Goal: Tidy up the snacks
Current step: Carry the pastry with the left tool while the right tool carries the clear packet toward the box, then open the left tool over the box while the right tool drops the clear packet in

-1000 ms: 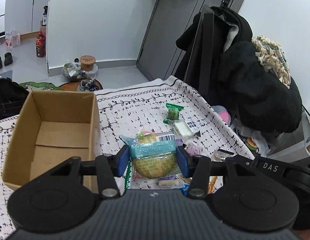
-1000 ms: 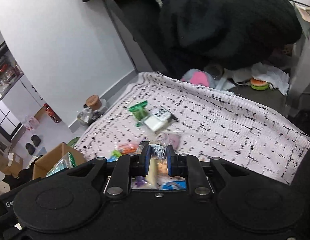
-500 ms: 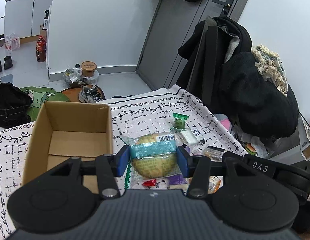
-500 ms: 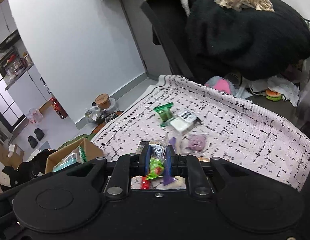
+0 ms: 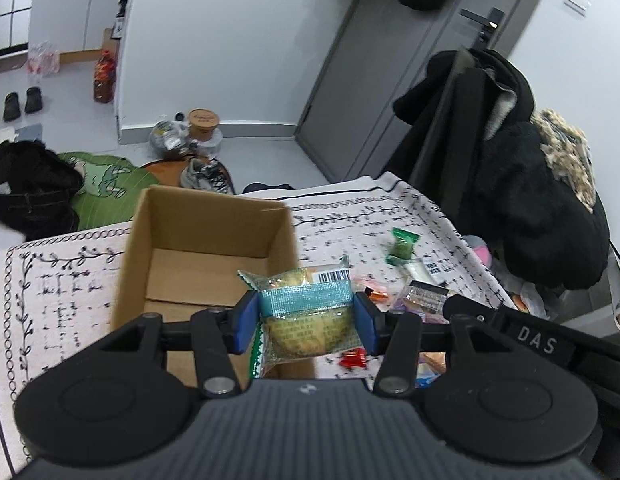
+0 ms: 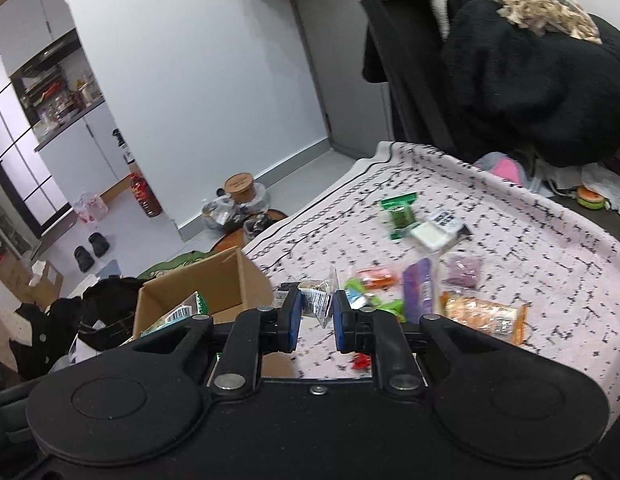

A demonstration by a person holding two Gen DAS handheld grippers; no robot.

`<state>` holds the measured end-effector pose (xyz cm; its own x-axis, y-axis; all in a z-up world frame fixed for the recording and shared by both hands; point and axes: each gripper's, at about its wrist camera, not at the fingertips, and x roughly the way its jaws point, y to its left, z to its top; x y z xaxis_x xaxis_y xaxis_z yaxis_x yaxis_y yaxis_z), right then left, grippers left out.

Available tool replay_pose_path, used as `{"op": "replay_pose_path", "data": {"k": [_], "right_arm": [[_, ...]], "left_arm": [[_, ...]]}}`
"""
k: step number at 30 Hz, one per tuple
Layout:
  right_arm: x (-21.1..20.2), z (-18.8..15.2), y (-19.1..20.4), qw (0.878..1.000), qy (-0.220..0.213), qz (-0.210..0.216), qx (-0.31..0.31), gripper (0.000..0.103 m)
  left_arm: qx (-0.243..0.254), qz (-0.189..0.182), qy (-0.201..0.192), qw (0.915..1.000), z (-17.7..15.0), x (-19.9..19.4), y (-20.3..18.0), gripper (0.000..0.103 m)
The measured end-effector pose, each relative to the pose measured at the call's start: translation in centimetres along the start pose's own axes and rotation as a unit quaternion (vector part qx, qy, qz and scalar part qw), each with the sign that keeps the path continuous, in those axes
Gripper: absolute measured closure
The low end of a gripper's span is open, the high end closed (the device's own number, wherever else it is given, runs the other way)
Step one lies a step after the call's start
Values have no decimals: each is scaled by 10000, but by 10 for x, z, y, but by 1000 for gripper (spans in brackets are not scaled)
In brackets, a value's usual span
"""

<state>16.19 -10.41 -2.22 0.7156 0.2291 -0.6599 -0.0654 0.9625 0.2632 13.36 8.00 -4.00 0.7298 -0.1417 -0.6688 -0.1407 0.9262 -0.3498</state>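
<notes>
Left tongs [image 5: 305,322]: blue pads pressed on both sides of a wrapped round pastry [image 5: 307,316], clear wrapper w/ a teal band and a barcode at its far edge. Jaws partly apart, the packet filling the gap. Pastry hangs just over the near right corner of the cardboard box [image 5: 207,240]; the box is open-topped, and the inside that shows is bare cardboard.

Right tongs [image 6: 314,314]: jaws nearly together, pinching a small clear-wrapped snack [image 6: 318,304] w/ a barcode, crinkled wrapper sticking up between the pads. It sits above the patterned cloth [image 6: 510,240] covering the bench, just right of the box, which in the right wrist view shows the pastry's barcode end poking over its near wall.

Just past both tongs, loose snacks lie on the cloth: a small red candy [image 6: 361,361] close in, an orange-wrapped packet [image 6: 486,314] to the right, a purple pack [image 6: 418,290], an orange sachet [image 6: 376,276], a mauve round piece [image 6: 464,269]. Further out, a white square packet [image 6: 432,236] touching a green-wrapped sweet [image 6: 400,212]; motion blur smears these.

Beyond the bench edge: dark coats [image 5: 522,200] heaped on a chair, right side; floor w/ a cork-lidded jar [image 5: 203,122] and a sneaker [image 5: 203,174]; grey door [image 5: 394,80] at the back.
</notes>
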Motion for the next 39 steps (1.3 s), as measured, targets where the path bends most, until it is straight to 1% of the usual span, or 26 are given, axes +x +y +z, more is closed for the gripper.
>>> {"op": "replay_pose_path", "data": {"k": [4, 11, 18, 21, 26, 28, 29, 31, 33, 37, 38, 39], "right_arm": [[5, -5, 15, 9999, 24, 60, -118, 87], [18, -18, 34, 9993, 169, 129, -299, 87], [28, -28, 47, 9987, 301, 148, -387, 87], [32, -32, 48, 9985, 399, 147, -357, 86], [36, -35, 50, 9979, 504, 227, -340, 86], [38, -33, 51, 9973, 558, 371, -308, 86], [39, -31, 51, 9965, 624, 481, -286, 83], [39, -28, 48, 9959, 689, 540, -244, 79], [38, -26, 44, 9963, 645, 503, -245, 69], [33, -23, 27, 9969, 638, 423, -181, 62], [32, -23, 22, 9970, 638, 390, -175, 59], [30, -22, 17, 9972, 633, 346, -175, 55]], "left_arm": [[-196, 65, 21, 9998, 3, 0, 21, 53], [-404, 92, 113, 9991, 2, 3, 42, 53], [-654, 247, 408, 9967, -6, 15, 65, 53], [-699, 336, 509, 9957, -7, 19, 69, 52], [-785, 355, 455, 9952, -5, 15, 72, 50], [-808, 401, 403, 9951, -4, 12, 73, 49], [-819, 405, 387, 9951, -3, 11, 73, 48], [-827, 415, 386, 9950, -3, 10, 73, 47], [-822, 450, 391, 9948, -2, 11, 72, 45], [-771, 458, 394, 9952, -2, 12, 67, 35], [-747, 450, 393, 9954, -2, 12, 66, 31], [-716, 442, 390, 9957, -3, 13, 63, 29]]}}
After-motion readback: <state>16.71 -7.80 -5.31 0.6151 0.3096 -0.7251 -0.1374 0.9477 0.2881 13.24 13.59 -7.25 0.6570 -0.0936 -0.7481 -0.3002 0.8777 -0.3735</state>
